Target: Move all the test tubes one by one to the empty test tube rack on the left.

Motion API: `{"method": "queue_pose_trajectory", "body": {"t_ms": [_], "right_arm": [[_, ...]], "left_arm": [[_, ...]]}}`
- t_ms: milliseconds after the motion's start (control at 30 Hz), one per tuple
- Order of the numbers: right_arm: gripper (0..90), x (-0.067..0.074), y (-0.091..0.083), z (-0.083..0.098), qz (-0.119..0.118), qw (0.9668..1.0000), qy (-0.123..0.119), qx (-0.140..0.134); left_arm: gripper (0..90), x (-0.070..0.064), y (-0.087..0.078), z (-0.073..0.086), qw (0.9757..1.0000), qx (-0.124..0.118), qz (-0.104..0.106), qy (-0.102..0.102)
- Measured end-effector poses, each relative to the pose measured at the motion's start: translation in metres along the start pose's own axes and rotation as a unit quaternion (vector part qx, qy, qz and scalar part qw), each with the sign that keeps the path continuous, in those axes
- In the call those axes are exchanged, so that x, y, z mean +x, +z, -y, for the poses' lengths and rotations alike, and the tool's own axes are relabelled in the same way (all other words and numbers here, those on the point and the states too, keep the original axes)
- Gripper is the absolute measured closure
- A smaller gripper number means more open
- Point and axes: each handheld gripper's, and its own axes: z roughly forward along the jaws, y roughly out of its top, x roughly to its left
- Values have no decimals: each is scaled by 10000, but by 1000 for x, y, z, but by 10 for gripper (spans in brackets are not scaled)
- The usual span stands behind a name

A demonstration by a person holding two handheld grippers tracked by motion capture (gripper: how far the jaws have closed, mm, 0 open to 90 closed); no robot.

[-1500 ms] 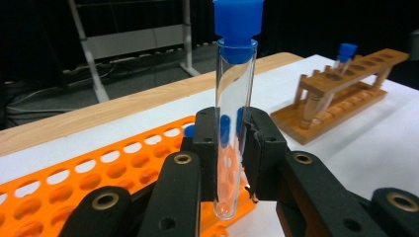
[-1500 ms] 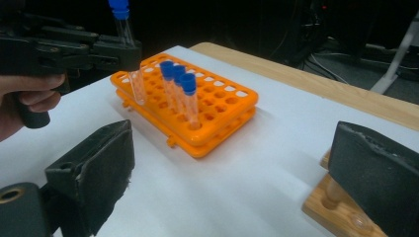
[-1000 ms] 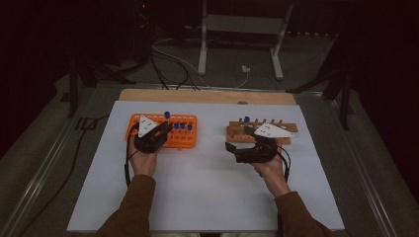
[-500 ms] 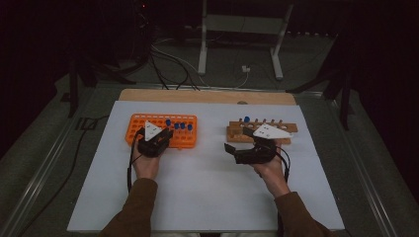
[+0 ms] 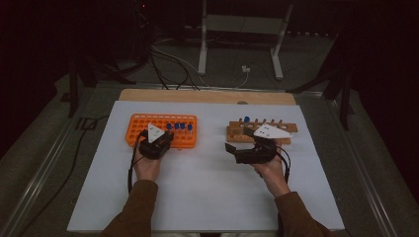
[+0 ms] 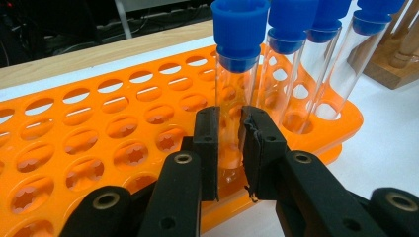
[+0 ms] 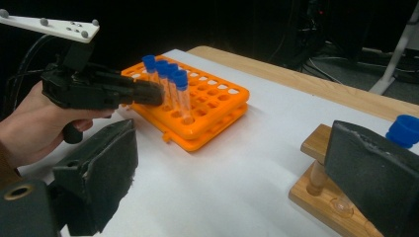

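The orange rack point(image 6: 99, 128) is shiny, smooth plastic. The tube point(image 6: 232, 98) is clear and glossy with a blue plastic cap point(image 6: 239, 29). The stand point(image 5: 262, 133) is plain wood, and the table cover point(image 5: 207, 192) looks white and matt.

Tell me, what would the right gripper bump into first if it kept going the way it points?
Probably nothing close: between its open fingers lies bare white table. Further along stands the orange rack, beside the left gripper. Depth is hard to judge.

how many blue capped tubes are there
5: four in a row in the orange rack, the nearest tube clamped by the left gripper, and one in the wooden rack. More might be hidden.
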Motion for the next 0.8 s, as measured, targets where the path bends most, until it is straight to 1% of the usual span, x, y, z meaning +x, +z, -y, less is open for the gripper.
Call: {"method": "queue_pose_trajectory", "body": {"t_ms": [133,200,267,333,433,467,533,567,600,667,700,767,800], "right_arm": [[67,-2,0,1,24,10000,43,-5],[66,-2,0,1,34,10000,44,9],[67,-3,1,1,49,10000,41,12],[67,-4,1,1,78,10000,32,23],[67,-6,0,1,133,9999,47,46],[67,-6,0,1,153,9999,49,59],[67,-7,-1,1,168,9998,48,68],[67,-8,-1,1,199,9998,43,89],[67,-8,-1,1,199,9998,43,89],[67,-9,-2,1,231,9997,42,107],[67,-9,-2,1,248,9996,39,108],[67,-10,-2,1,281,9995,38,116],[67,-11,-2,1,313,9994,48,126]], "left_arm": [[782,0,0,0,10000,19,5,-42],[769,1,-1,-1,9999,34,13,-166],[692,1,-2,-1,9996,31,73,-264],[658,2,-4,-1,9992,-9,157,-358],[632,3,-9,-1,9988,-33,208,-437],[624,4,-11,-1,9988,-37,185,-442],[619,5,-15,-1,9985,-86,202,-504],[589,6,-17,-1,9984,-118,204,-517],[589,7,-19,-1,9982,-143,210,-544],[570,9,-23,-2,9977,-152,207,-625],[570,9,-25,-2,9977,-110,196,-644],[573,10,-30,-2,9980,-68,205,-600],[566,10,-32,-2,9978,-102,217,-616]]}}
